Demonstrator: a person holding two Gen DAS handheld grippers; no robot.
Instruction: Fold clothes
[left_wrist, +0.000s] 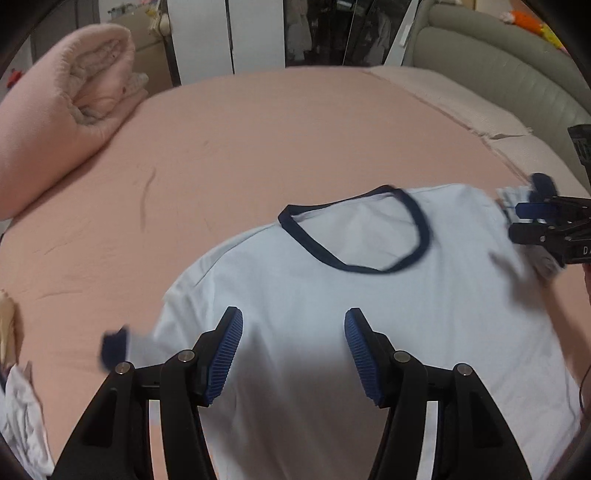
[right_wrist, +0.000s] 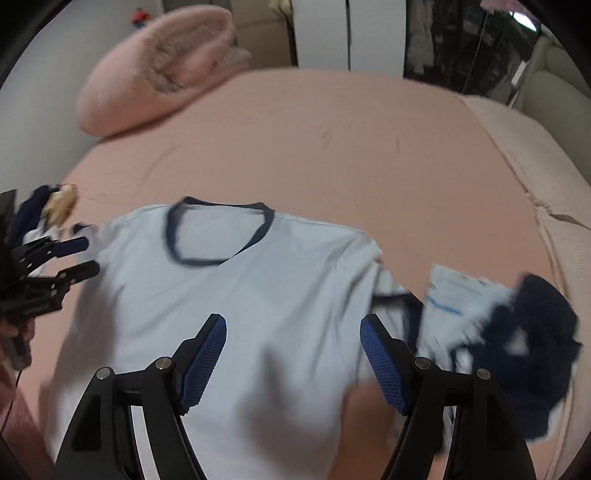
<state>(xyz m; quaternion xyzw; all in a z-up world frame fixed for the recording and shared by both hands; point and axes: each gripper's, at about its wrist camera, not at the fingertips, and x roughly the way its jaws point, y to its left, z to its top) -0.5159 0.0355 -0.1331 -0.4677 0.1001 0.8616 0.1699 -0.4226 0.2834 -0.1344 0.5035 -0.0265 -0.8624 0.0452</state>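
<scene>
The left hand-held gripper (left_wrist: 293, 354) hangs over the T-shirt (left_wrist: 332, 314) with its jaws parted wide and nothing between them. The right hand-held gripper (right_wrist: 293, 363) is likewise spread and empty above the same shirt. The pale blue shirt lies flat on the pink bed (right_wrist: 332, 140), dark collar (right_wrist: 221, 232) toward twelve o'clock. In the right wrist view a heap of clothes (right_wrist: 517, 332) lies at three o'clock just beside the shirt, more clothes (right_wrist: 48, 210) at nine o'clock, and a rolled pink blanket (right_wrist: 159, 70) at eleven o'clock, well apart.
</scene>
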